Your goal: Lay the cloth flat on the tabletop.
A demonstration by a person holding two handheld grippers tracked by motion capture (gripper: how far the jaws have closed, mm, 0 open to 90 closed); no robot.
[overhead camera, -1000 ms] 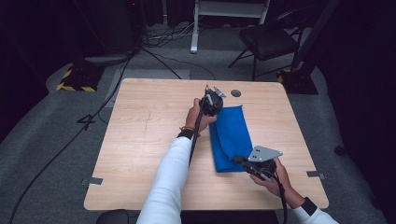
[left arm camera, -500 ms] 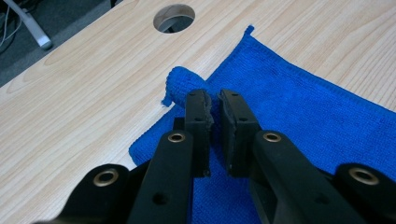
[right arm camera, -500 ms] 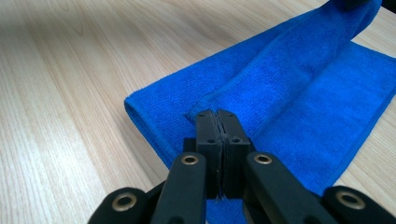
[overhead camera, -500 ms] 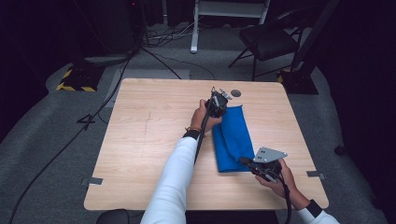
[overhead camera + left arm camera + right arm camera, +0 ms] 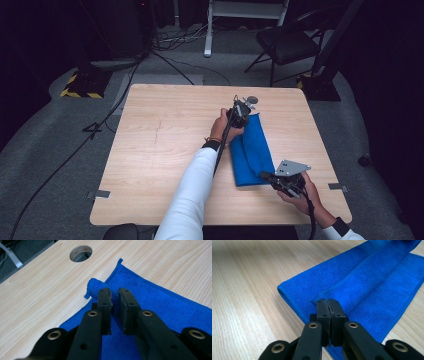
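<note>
A blue cloth (image 5: pixel 252 150) lies folded lengthwise on the wooden table (image 5: pixel 160 150). My left gripper (image 5: pixel 245 114) is low over the cloth's far end. In the left gripper view the cloth (image 5: pixel 160 302) has a curled-up corner just past the left gripper (image 5: pixel 114 293). Its jaws have just been opening and stand slightly apart, with a ridge of cloth in the gap. My right gripper (image 5: pixel 264 175) is at the cloth's near end. The right gripper view has this gripper (image 5: pixel 328 301) shut on the edge of the top layer of the cloth (image 5: pixel 367 277).
A round cable hole (image 5: pixel 252 100) (image 5: pixel 80 253) sits in the tabletop just beyond the cloth's far end. The left half of the table is bare wood. A black chair (image 5: pixel 287 42) and cables stand on the floor behind the table.
My left hand has moved right and down, bringing the far end of the cloth onto the table. The cloth now lies narrower and straighter. The right hand has barely shifted.
</note>
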